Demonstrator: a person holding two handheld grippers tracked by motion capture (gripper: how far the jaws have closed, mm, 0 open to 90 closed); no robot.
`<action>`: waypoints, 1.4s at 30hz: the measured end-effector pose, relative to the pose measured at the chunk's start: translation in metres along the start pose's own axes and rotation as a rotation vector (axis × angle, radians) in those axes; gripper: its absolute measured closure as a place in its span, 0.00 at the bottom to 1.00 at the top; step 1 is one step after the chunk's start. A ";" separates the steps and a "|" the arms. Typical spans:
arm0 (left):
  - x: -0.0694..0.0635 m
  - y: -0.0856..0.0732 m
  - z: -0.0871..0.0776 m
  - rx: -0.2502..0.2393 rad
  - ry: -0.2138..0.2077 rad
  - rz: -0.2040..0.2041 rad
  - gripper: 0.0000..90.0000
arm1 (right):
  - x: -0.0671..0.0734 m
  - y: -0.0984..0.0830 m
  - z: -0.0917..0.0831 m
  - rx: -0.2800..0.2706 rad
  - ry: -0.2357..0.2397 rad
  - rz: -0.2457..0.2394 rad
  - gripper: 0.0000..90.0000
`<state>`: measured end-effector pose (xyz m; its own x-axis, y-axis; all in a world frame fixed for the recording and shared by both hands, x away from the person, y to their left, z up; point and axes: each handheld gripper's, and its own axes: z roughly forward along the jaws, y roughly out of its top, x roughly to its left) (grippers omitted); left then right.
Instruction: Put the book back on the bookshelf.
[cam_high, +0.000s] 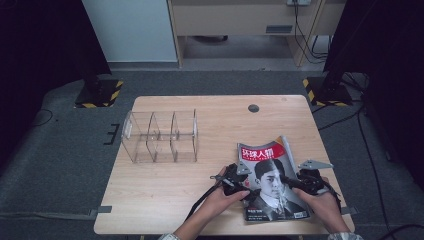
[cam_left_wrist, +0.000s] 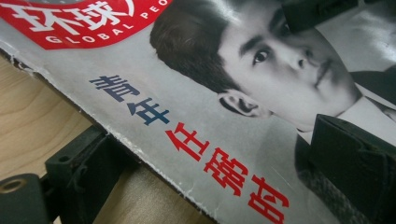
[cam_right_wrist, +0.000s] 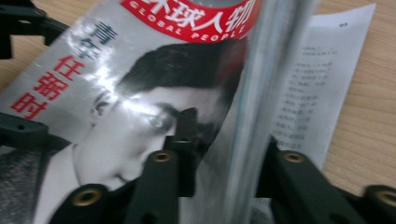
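Note:
A magazine (cam_high: 272, 180) with a red title band and a black-and-white portrait lies at the table's front right. My left gripper (cam_high: 246, 189) is at its left edge. In the left gripper view the magazine (cam_left_wrist: 210, 107) runs between wide-apart jaws, one below its worn edge and one above the cover, so this gripper (cam_left_wrist: 210, 135) is open. My right gripper (cam_high: 286, 179) is at the magazine's right side. In the right gripper view the cover (cam_right_wrist: 140, 93) curls up, and its lifted edge stands between the jaws of this gripper (cam_right_wrist: 231, 133) without being pressed. A printed inner page (cam_right_wrist: 322, 70) shows beneath.
A clear acrylic organiser (cam_high: 160, 137) with three compartments stands at the table's left rear. A round cable hole (cam_high: 253, 108) sits near the far edge. Bare wooden table (cam_high: 165, 195) lies left of the magazine. Both hands hold the grippers at the front edge.

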<state>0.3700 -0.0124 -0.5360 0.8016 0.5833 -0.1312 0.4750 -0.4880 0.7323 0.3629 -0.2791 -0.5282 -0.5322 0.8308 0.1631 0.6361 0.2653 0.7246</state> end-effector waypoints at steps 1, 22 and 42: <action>0.000 0.000 0.000 0.001 0.006 0.001 0.05 | 0.000 -0.001 0.001 0.005 -0.009 -0.003 0.53; -0.002 -0.001 0.000 0.011 0.014 0.011 0.02 | -0.013 -0.006 -0.003 -0.029 -0.103 0.046 0.37; 0.014 -0.007 -0.012 -0.004 -0.056 0.028 0.12 | 0.007 -0.002 0.006 -0.016 -0.034 -0.026 0.55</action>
<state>0.3730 0.0072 -0.5347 0.8335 0.5323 -0.1481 0.4510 -0.5004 0.7391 0.3605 -0.2708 -0.5324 -0.5292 0.8398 0.1212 0.6128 0.2796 0.7391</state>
